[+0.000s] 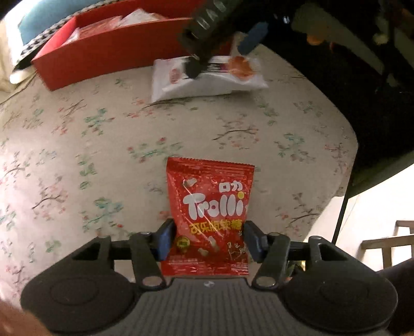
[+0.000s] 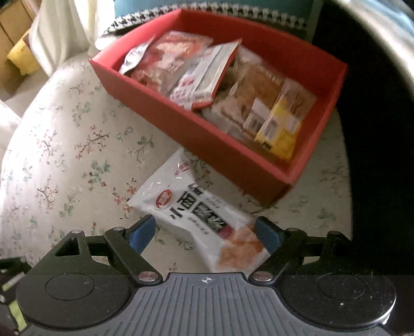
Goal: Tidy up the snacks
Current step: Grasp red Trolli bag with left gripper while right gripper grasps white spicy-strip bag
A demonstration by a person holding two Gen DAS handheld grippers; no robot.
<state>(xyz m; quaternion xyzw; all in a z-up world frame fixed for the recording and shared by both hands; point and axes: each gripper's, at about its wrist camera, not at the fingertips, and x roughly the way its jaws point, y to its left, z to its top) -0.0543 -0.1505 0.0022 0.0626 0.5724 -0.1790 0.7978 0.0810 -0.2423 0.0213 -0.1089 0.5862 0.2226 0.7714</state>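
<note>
A red Trolli candy bag (image 1: 211,209) sits between the pads of my left gripper (image 1: 208,240), which is shut on its lower half, over the floral tablecloth. A white snack packet (image 2: 196,214) lies on the cloth in front of the red box (image 2: 181,113). My right gripper (image 2: 205,232) is open, its pads on either side of the packet's near end. In the left wrist view the right gripper (image 1: 217,62) hovers over the same white packet (image 1: 207,82), with the red box (image 1: 116,51) behind. The box holds several snack packs.
The round table with floral cloth (image 1: 77,155) drops off at its right edge (image 1: 346,165). A black chair (image 1: 375,103) stands right of it. A checked cushion (image 2: 207,7) lies behind the box.
</note>
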